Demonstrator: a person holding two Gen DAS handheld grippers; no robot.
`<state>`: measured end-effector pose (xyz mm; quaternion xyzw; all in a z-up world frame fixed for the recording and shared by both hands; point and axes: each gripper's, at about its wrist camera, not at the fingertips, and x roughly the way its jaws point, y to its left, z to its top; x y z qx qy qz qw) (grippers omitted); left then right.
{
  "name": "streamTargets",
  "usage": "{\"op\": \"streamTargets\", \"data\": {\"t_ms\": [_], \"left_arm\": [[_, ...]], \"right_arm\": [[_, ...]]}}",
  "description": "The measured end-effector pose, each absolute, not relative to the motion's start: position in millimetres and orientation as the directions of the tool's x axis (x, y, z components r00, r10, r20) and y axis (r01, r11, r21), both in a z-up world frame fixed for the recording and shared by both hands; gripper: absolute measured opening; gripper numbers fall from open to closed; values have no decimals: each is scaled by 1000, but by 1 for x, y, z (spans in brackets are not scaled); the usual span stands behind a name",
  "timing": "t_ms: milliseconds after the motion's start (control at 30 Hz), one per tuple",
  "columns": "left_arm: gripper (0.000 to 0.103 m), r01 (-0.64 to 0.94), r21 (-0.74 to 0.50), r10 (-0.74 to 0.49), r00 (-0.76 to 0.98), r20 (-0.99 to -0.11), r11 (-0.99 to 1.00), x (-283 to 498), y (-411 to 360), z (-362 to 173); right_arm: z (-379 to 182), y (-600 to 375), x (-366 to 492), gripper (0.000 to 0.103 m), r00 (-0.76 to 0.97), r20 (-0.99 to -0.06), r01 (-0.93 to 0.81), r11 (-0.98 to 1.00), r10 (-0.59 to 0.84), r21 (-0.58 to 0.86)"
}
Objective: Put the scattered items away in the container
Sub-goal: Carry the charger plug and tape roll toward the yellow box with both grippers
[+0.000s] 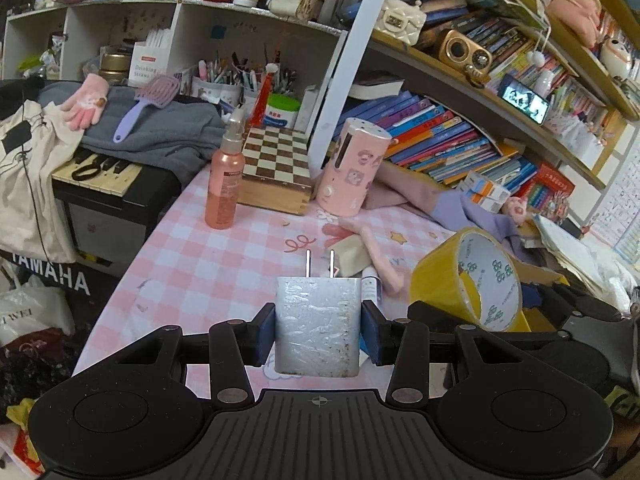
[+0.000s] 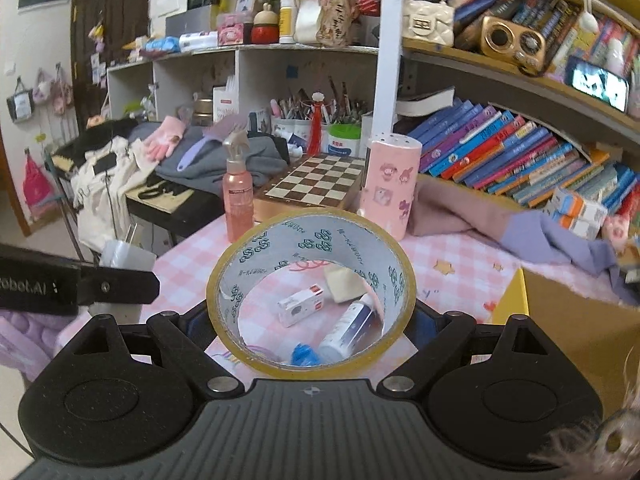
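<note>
Pink-checked cloth covered the tabletop [image 1: 200, 264], and both tools hung above it with something clamped in each. The left tool [image 1: 318, 328] gripped a white charger [image 1: 316, 328] between its blue pads, the 2 prongs pointing away from the camera. The right tool [image 2: 312, 320] held a roll of yellow tape [image 2: 310, 292] across its width, the roll's open core facing the camera; in the left view the same roll [image 1: 472, 280] showed just right of the charger. Through the core, a small white box [image 2: 301, 306], a white tube [image 2: 348, 328] and a blue scrap [image 2: 304, 354] lay on the cloth below. A cardboard box [image 2: 576, 320] with a yellow flap stood at the right edge of the tabletop, its inside hidden. Farther back stood a pink spray bottle [image 1: 224, 184], a chessboard box [image 1: 276, 168] and a pink cylinder [image 1: 354, 168], near each other.
</note>
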<state>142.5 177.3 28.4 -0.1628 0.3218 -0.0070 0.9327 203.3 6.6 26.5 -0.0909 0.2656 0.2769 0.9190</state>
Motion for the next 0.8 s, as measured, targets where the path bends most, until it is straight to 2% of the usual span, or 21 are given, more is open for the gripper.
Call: {"op": "streamTargets", "data": {"t_ms": [200,800], "left_arm": [[43,-60,-323,-148,800,-581,944,118,175,31],[43,-51,-364,-183,794,-580,930,40,167,24]], "right_arm": [[29,2,176,91,690,-548,-551,834,473,25],[20,-19,82,91,674,-585,-531,846,450,39]]}}
